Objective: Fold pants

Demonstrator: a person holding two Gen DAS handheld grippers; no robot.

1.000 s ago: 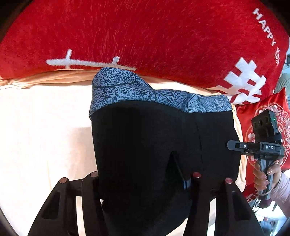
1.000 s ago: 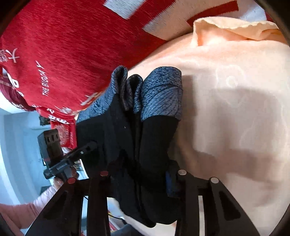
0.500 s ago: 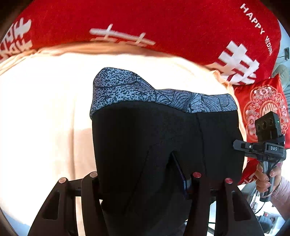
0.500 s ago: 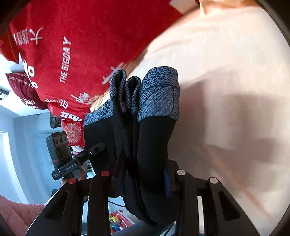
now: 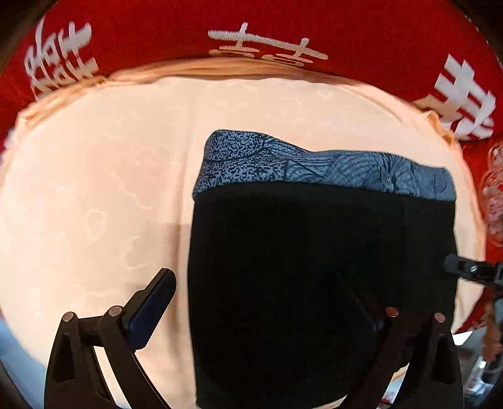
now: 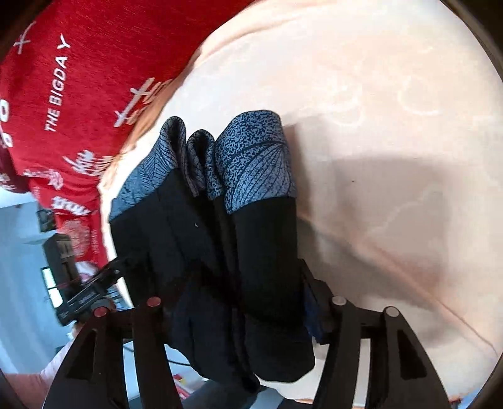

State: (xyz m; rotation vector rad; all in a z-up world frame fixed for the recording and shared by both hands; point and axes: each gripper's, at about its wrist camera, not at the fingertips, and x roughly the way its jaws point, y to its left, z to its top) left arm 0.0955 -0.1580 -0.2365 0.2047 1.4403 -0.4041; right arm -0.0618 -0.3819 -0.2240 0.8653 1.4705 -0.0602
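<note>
The folded black pants [image 5: 314, 267] with a blue patterned waistband [image 5: 314, 170] hang over the cream bedspread [image 5: 94, 188]. My left gripper [image 5: 267, 302] stands open: its left finger [image 5: 154, 302] is clear of the cloth, and the right finger is hidden behind the pants. In the right wrist view my right gripper [image 6: 239, 299] is shut on the bunched pants [image 6: 251, 251], which hang in several layers with the waistband [image 6: 251, 163] at the far end. The left gripper [image 6: 81, 292] shows at the left edge there.
A red blanket with white lettering [image 5: 251, 28] lies along the far edge of the bed and also shows in the right wrist view [image 6: 78, 78]. A red cushion [image 5: 493, 195] sits at the right. The bed's edge [image 6: 107, 220] and the room floor lie to the left.
My left gripper has opened and let go of the pants; its left finger has swung out. The right gripper still holds them. The bedspread fills more of both views.
</note>
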